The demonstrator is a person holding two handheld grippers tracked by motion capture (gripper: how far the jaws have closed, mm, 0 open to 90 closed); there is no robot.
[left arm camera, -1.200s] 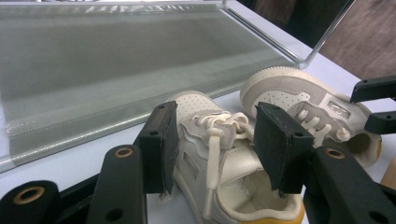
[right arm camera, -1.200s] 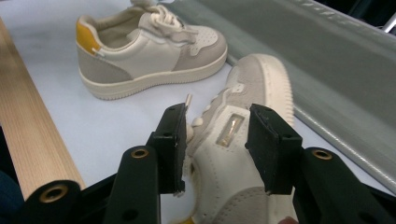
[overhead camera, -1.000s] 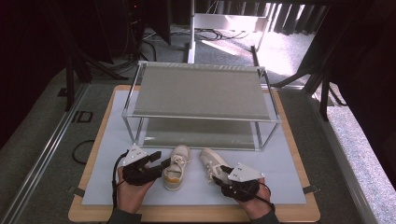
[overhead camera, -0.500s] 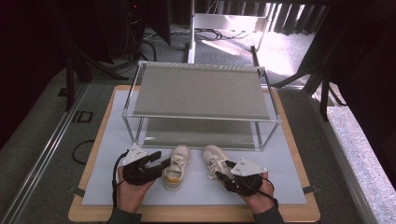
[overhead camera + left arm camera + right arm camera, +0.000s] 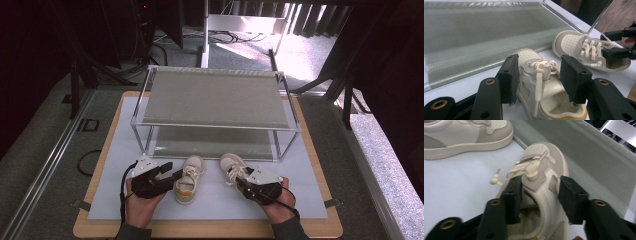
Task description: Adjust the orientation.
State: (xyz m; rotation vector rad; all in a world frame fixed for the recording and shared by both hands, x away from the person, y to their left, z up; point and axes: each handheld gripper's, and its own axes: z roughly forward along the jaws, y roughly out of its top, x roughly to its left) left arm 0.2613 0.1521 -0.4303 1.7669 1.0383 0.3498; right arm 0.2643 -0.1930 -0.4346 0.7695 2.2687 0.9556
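Note:
Two small cream and grey sneakers lie on the white mat in front of a clear shelf. In the high view my left gripper holds the left shoe from its left side. Its pads press the collar near the yellow heel in the left gripper view, left gripper over left shoe. My right gripper grips the right shoe at its heel end. In the right gripper view the right gripper has just been closing on the right shoe, whose collar sits between the pads.
A clear two-level shelf with grey liners stands just behind the shoes. The white mat lies on a wooden board. Dark stands and cables are on the floor beyond. The right gripper and right shoe appear in the left gripper view.
The right shoe has turned so that its toe points more toward the shelf, with the right gripper shifting slightly along with it. The left gripper and left shoe stay put.

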